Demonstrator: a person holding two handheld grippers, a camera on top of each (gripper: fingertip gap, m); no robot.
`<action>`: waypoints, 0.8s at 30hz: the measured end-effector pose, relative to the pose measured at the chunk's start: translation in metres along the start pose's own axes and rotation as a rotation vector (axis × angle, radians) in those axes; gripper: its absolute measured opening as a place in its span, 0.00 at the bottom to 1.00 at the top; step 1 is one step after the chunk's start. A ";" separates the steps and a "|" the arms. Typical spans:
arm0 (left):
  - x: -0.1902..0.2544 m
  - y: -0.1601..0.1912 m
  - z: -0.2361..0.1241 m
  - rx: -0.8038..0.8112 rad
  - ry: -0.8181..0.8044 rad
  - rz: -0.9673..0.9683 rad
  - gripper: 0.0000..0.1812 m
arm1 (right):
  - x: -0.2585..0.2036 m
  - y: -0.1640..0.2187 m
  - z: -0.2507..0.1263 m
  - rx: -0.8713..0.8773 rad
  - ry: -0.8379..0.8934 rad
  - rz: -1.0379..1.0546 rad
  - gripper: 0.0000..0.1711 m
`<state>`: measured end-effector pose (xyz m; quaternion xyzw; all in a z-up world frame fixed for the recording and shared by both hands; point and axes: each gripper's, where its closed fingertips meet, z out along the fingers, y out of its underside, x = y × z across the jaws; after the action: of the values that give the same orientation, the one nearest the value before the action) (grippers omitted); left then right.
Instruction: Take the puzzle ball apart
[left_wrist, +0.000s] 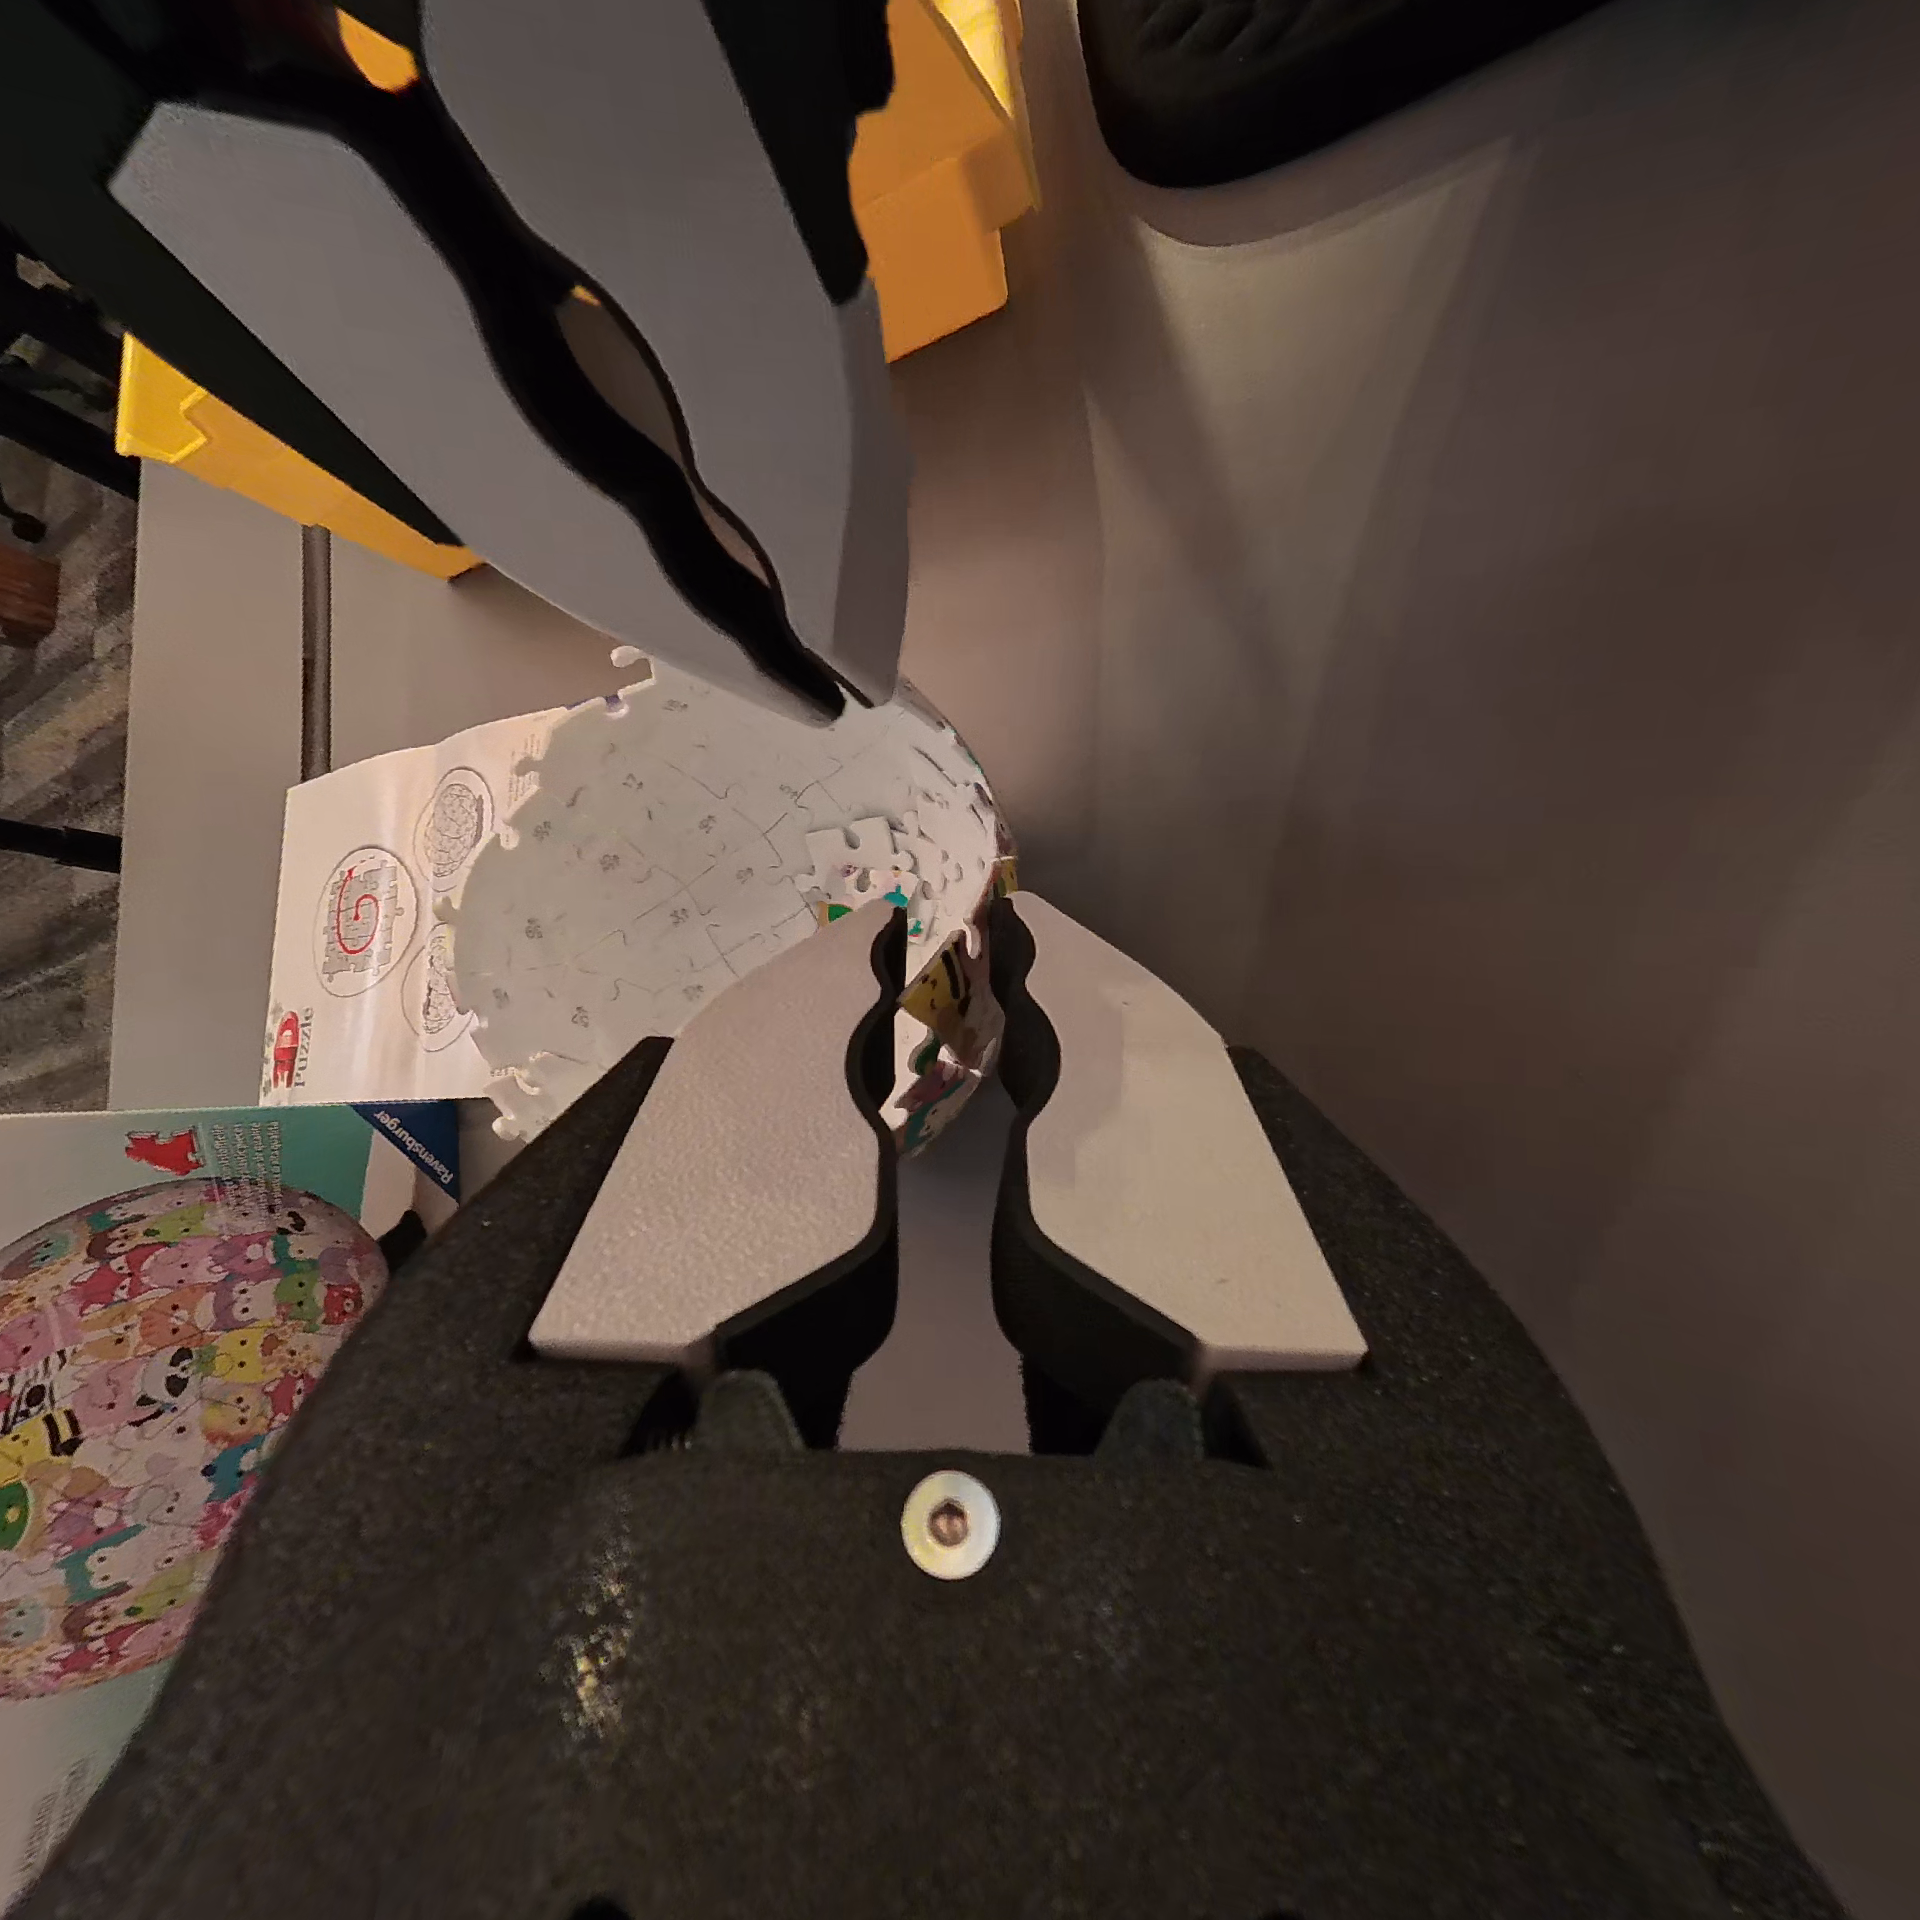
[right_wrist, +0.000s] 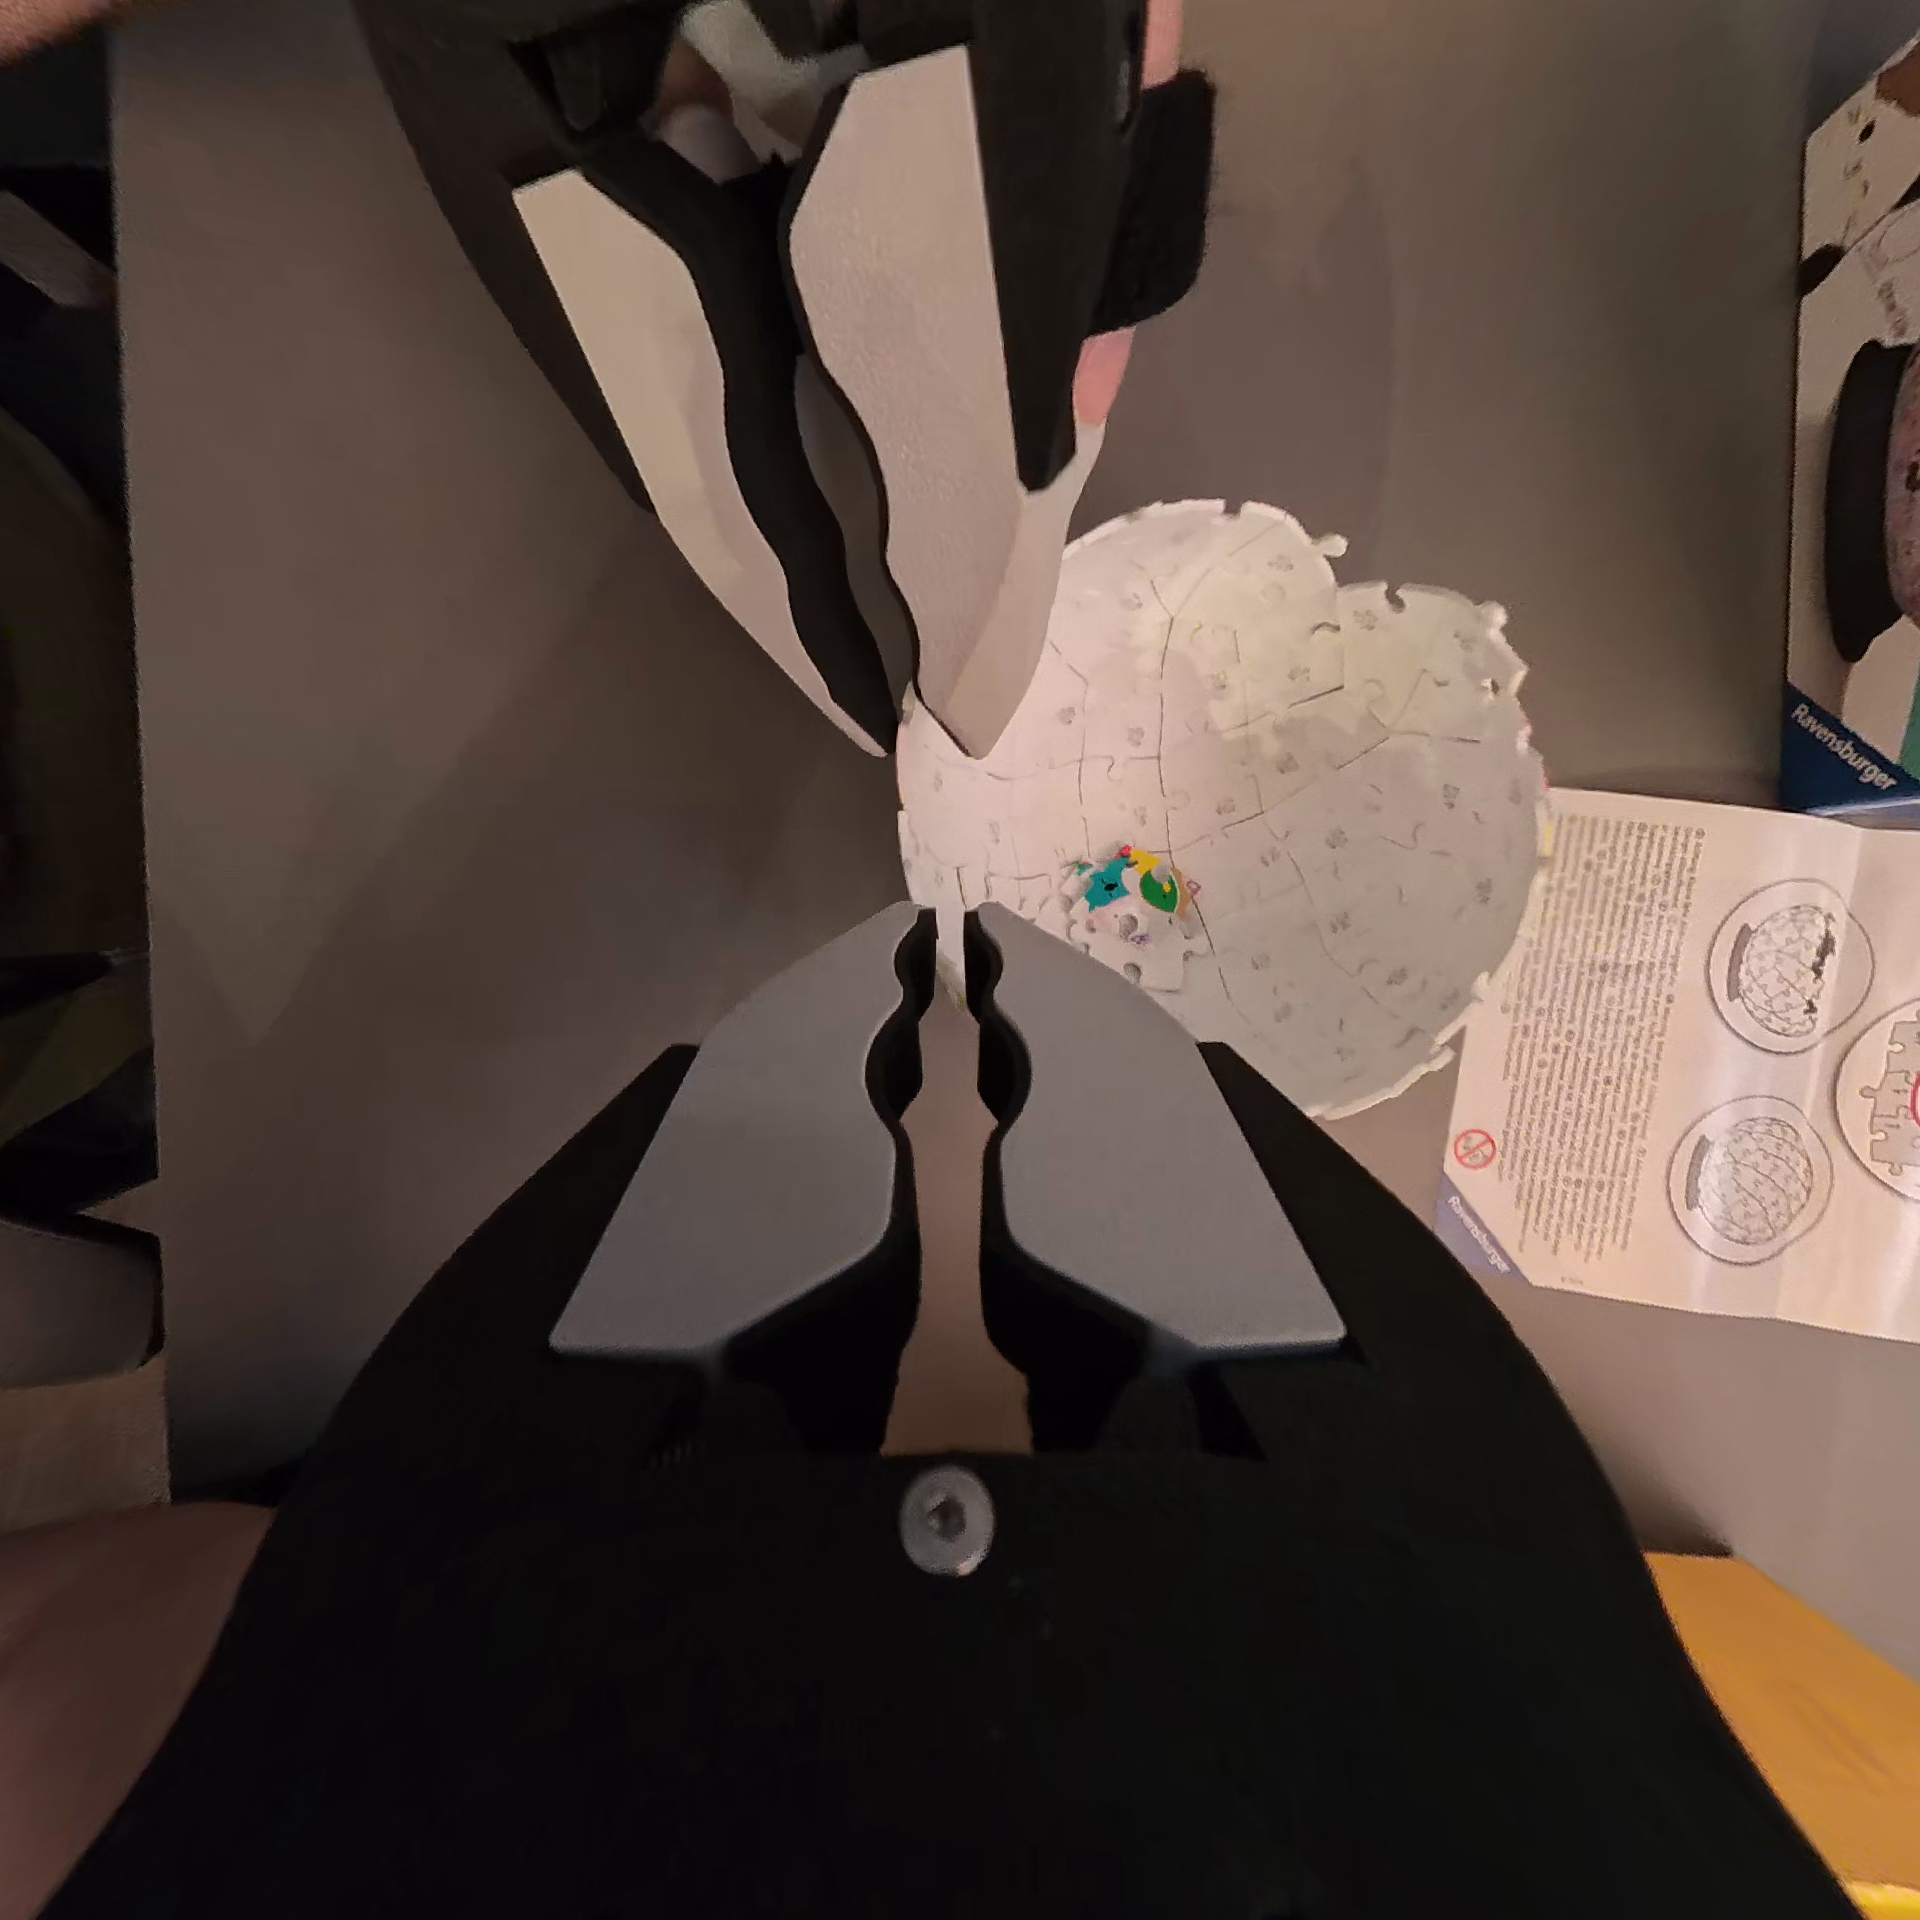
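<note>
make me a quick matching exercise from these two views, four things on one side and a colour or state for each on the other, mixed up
Things
1. puzzle ball
2. instruction sheet
3. bin
4. puzzle box

Descriptions
A. yellow
B. unfolded paper lying flat, printed with round diagrams
C. open shell, white inside, pinched at its rim by both tools
D. carries a picture of a colourful ball

Pairs: 1-C, 2-B, 3-A, 4-D

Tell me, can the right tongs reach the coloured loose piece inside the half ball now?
Probably not yet. The right tongs are shut on the rim of the half ball, as are the left tongs. The coloured piece lies uncovered close by, so releasing should suffice.
</note>
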<state>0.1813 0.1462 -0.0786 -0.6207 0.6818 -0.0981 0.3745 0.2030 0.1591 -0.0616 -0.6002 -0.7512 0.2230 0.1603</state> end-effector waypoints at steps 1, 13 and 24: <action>0.000 0.000 0.000 0.010 -0.006 0.003 0.08 | 0.001 -0.002 -0.001 0.020 -0.005 0.003 0.03; 0.001 0.008 -0.010 0.054 -0.033 0.020 0.09 | 0.007 -0.028 0.013 0.066 0.054 0.121 0.03; 0.000 0.003 -0.008 0.073 -0.033 0.013 0.09 | 0.017 -0.025 0.014 0.004 0.156 0.192 0.03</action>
<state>0.1739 0.1444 -0.0749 -0.6037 0.6755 -0.1102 0.4088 0.1712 0.1689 -0.0608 -0.6846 -0.6750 0.1917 0.1974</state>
